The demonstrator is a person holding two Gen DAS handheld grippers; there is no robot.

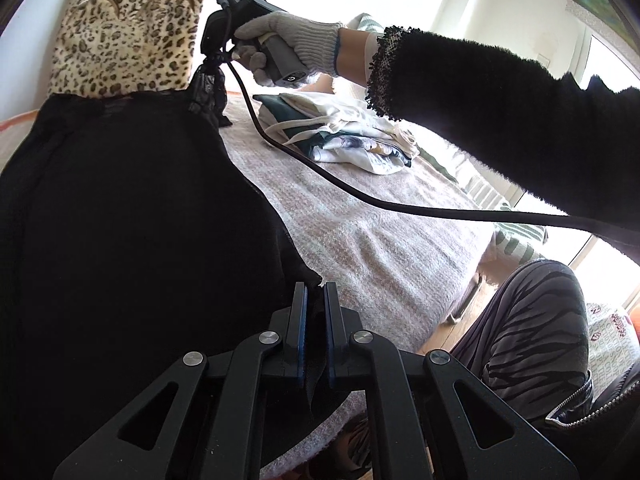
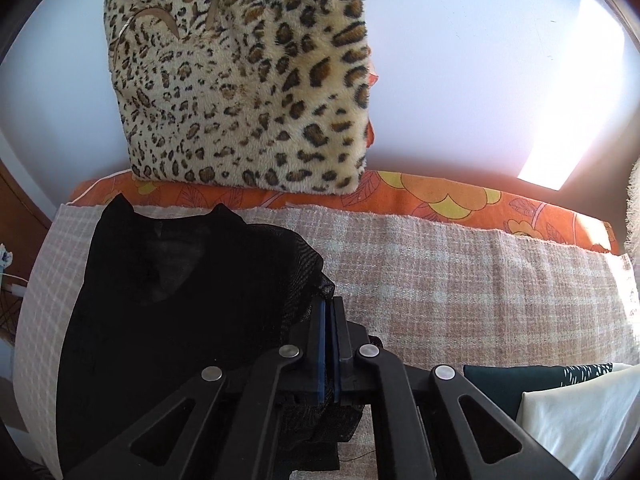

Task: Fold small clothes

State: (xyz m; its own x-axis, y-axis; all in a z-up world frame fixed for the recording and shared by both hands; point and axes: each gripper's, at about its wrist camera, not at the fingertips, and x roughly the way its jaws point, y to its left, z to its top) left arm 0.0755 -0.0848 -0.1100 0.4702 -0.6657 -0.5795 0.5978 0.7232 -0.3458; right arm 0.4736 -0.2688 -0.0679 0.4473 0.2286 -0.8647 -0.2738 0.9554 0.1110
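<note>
Pinkish plaid blanket — leopard cushion, white wall

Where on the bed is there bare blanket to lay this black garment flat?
Free: pinkish plaid blanket between the sheer black garment and the pile of white and dark green folded clothes. Crowded: that pile, and the leopard-print cushion at the head.

A leopard-print cushion stands upright on an orange floral pillow, behind a plaid blanket covering the bed.
</note>
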